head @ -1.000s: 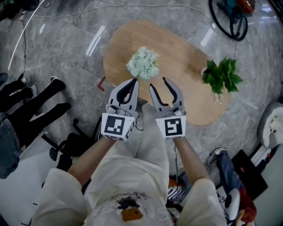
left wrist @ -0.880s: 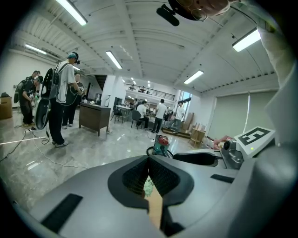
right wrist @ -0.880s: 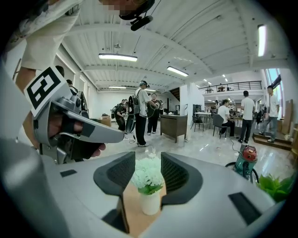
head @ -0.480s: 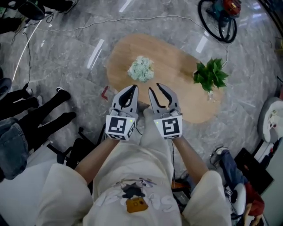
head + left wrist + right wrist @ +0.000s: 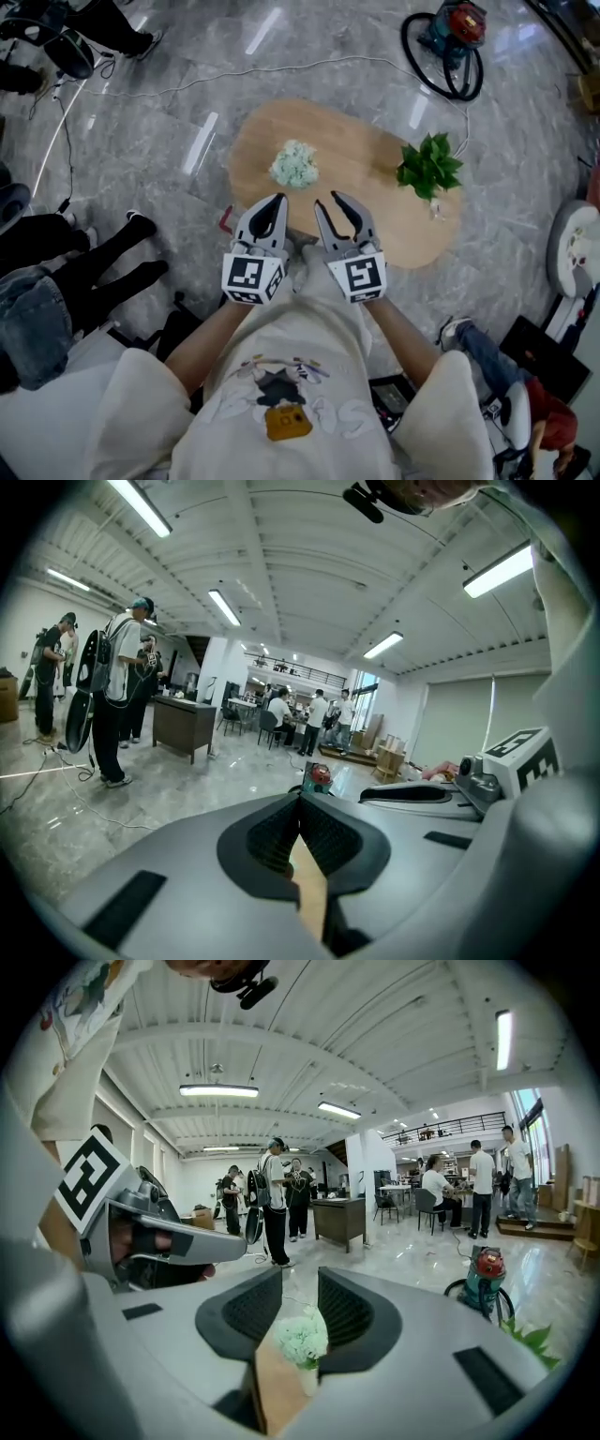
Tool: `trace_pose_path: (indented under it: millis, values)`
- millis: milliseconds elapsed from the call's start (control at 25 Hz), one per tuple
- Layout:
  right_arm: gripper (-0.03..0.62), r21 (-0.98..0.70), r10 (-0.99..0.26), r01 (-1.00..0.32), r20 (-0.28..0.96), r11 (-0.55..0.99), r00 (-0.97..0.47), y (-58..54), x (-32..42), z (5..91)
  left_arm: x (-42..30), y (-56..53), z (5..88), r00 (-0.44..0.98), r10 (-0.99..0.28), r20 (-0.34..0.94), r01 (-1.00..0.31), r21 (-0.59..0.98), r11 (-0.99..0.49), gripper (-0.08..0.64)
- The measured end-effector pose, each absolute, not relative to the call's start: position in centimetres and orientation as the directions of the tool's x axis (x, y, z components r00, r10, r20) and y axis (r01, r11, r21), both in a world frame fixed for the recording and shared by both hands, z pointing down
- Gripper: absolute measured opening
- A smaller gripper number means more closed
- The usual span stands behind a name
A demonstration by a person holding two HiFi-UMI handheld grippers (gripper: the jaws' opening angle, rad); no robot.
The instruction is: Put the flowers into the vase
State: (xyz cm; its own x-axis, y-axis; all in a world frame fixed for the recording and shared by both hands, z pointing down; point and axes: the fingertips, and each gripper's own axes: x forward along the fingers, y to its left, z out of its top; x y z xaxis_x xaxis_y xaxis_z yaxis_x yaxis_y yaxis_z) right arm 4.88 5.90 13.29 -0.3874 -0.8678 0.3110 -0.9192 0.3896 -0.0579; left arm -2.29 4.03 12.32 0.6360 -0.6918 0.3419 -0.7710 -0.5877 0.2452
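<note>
A pale green-white flower bunch (image 5: 294,163) stands on the oval wooden table (image 5: 361,141). Through my right jaws I see that bunch (image 5: 302,1335) over a small white base, apart from the pads. A leafy green sprig (image 5: 429,167) is at the table's right end. Both grippers hover side by side over the table's near edge, well short of the flowers. My left gripper (image 5: 273,200) has its tips together, also in its own view (image 5: 300,797), with nothing held. My right gripper (image 5: 337,201) (image 5: 300,1288) has a narrow gap, is closing, and holds nothing.
A red and teal vacuum with a looped hose (image 5: 452,33) sits on the marble floor beyond the table. A cable (image 5: 281,70) runs across the floor behind it. Seated people's legs (image 5: 103,253) are at the left. Several people stand in the hall (image 5: 117,696).
Both grippers have risen together, and the table looks smaller and farther below. The right jaws have narrowed from wide open. The left jaws stay together.
</note>
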Motion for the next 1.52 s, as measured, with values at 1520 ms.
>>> trace_pose_path:
  millis: [1520]
  values:
    - [0.02,-0.359,-0.873,-0.913,0.36,0.195,-0.328,8.3,2.2,8.5,0.0,5.9,5.0,0.784,-0.516,0.346,-0.613,0.297,-0.732,0.008]
